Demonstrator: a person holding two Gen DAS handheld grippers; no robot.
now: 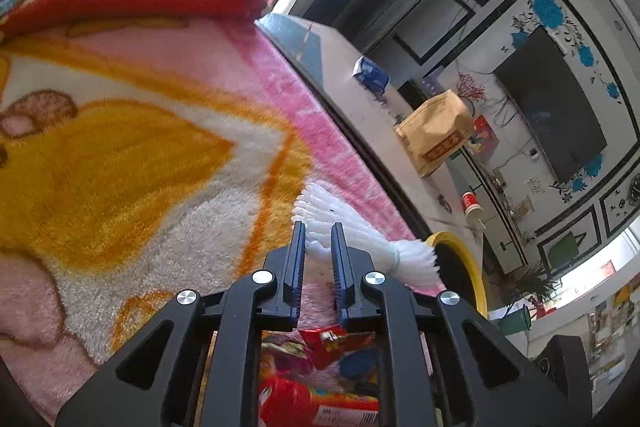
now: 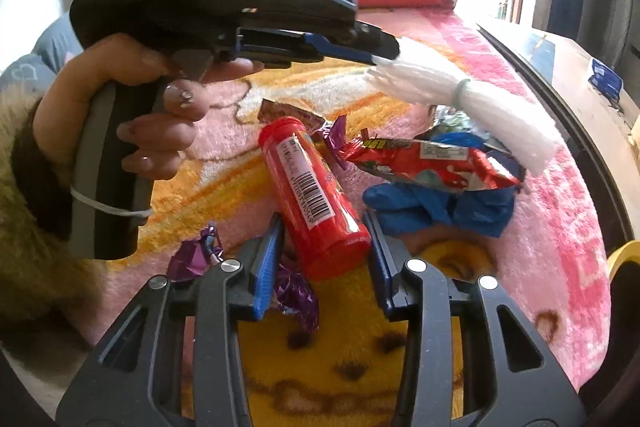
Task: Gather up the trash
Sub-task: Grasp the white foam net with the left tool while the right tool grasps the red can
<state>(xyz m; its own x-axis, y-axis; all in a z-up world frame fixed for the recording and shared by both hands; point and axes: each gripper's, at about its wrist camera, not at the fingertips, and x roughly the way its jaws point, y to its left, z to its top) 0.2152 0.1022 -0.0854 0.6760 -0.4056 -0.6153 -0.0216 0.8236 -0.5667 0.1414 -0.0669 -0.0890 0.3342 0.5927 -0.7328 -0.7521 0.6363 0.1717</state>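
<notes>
My left gripper [image 1: 318, 229] is shut on a white bundle of plastic strips [image 1: 360, 227], tied with a band, and holds it above the blanket; it also shows in the right wrist view [image 2: 460, 99] with the left gripper [image 2: 384, 57] clamped on its end. My right gripper [image 2: 324, 223] is open, its jaws on either side of a red tube with a barcode [image 2: 312, 191] lying on the blanket. A red snack wrapper [image 2: 424, 163], a blue crumpled glove [image 2: 436, 207] and purple candy wrappers [image 2: 296, 295] lie around it.
A pink and yellow plush blanket [image 2: 552, 227] covers the bed. A yellow-rimmed bin [image 1: 468, 267] stands at the bed's edge. Beyond is a white table [image 1: 360, 99] with a brown paper bag [image 1: 436, 131], a blue box [image 1: 370, 73] and a red cup [image 1: 472, 205].
</notes>
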